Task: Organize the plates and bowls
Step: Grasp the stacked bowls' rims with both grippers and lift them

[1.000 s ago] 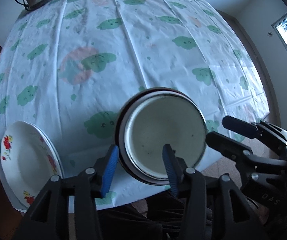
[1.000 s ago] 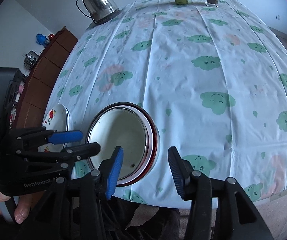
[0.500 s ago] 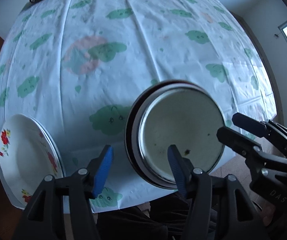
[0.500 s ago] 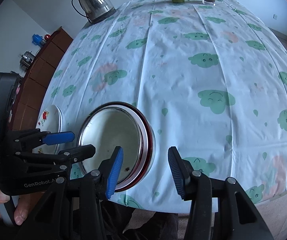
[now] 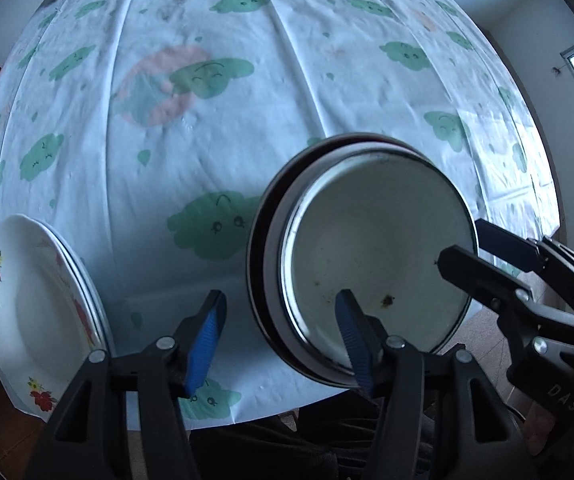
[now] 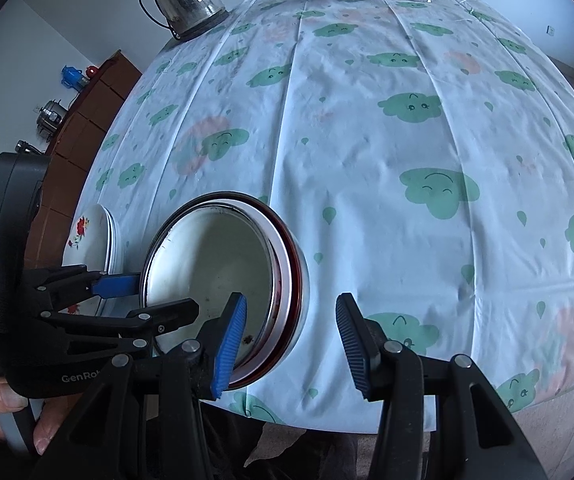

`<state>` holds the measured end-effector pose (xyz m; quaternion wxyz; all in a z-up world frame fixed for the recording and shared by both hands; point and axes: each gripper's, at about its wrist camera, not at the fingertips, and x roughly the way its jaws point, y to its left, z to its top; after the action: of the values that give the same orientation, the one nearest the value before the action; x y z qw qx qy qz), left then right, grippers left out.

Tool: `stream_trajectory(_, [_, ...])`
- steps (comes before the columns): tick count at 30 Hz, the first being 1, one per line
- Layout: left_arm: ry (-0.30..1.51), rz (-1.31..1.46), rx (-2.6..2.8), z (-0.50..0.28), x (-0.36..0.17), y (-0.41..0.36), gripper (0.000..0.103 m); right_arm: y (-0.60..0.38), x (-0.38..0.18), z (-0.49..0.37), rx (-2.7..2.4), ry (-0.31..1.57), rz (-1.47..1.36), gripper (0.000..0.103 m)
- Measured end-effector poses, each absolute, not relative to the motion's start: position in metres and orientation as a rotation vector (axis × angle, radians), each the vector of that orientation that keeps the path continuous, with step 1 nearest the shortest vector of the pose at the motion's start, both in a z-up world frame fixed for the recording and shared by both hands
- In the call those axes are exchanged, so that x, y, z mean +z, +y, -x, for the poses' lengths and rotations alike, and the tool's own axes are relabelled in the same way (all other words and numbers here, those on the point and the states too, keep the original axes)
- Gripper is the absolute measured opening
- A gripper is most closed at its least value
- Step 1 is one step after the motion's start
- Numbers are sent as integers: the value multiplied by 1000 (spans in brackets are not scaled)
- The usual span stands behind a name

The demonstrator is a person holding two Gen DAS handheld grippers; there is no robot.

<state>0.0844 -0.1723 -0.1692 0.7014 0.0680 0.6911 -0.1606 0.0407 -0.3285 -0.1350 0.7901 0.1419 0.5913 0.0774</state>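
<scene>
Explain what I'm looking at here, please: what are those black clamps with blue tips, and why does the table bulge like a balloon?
There is no robot: a person holds a two-finger clamp in each hand, each with a wide-angle camera looking along its fingers. That lens bends the flat table into a dome.

One picture comes from the left gripper, the other from the right gripper; each also shows the other clamp at its edge.

On the cloud-print cloth sit nested bowls near the front edge, a stack of flowered plates beside them, and at the far end a kettle and two tall containers.

Nothing is held. The left gripper straddles the bowls' near rim, one finger inside, pads not pressing. The right gripper's fingers are apart beside the bowls.
</scene>
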Motion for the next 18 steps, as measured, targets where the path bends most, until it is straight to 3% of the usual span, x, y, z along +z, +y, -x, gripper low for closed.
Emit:
stream_trajectory(5, [1545, -145, -358, -85, -172, -175, 57, -326, -138, -41, 170, 1276, -301, 48])
stream_trajectory(8, [1548, -139, -362, -85, -173, -172, 54, -324, -140, -41, 175, 1277, -295, 35])
stream_trajectory(11, [1548, -127, -370, -84, -172, -171, 49, -322, -139, -41, 186, 1274, -292, 31])
stream_trajectory(14, [1551, -114, -401, -82, -173, -173, 36, -321, -139, -40, 185, 1272, -285, 31])
stream_trajectory(18, [1538, -142, -401, -79, -171, -177, 36, -318, -138, -40, 179, 1272, -260, 29])
